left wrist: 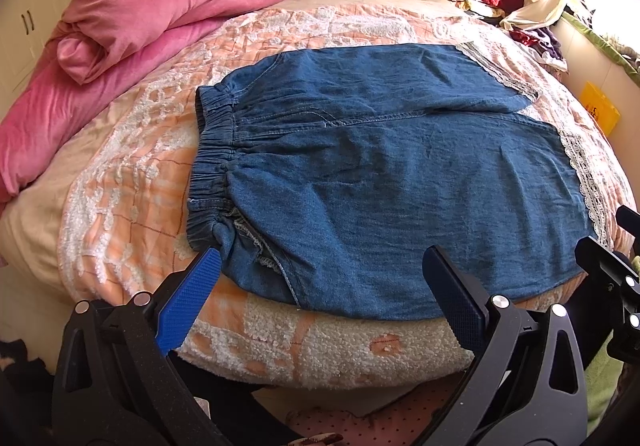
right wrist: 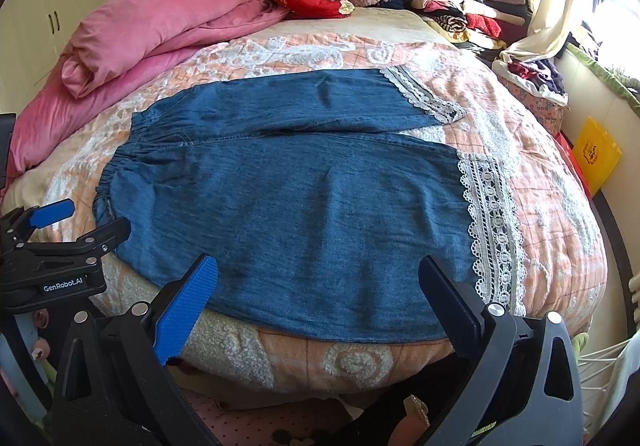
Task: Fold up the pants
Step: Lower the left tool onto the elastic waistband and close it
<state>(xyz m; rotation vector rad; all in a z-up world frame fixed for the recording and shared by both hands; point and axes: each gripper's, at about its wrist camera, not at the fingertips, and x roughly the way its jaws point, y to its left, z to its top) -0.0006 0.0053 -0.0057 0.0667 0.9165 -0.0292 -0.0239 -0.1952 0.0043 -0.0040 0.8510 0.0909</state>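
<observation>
Blue denim pants (left wrist: 380,173) with an elastic waistband and white lace hems lie flat, unfolded, on the bed (left wrist: 132,165), both the left claw (left wrist: 320,282) and right claw (right wrist: 320,286) spread wide, empty.

I see the pants (left wrist: 384,181) spread flat ahead of my claws: blue denim, elastic waistband left, lace-trimmed cuffs right, both legs side by side, unfolded.
</observation>
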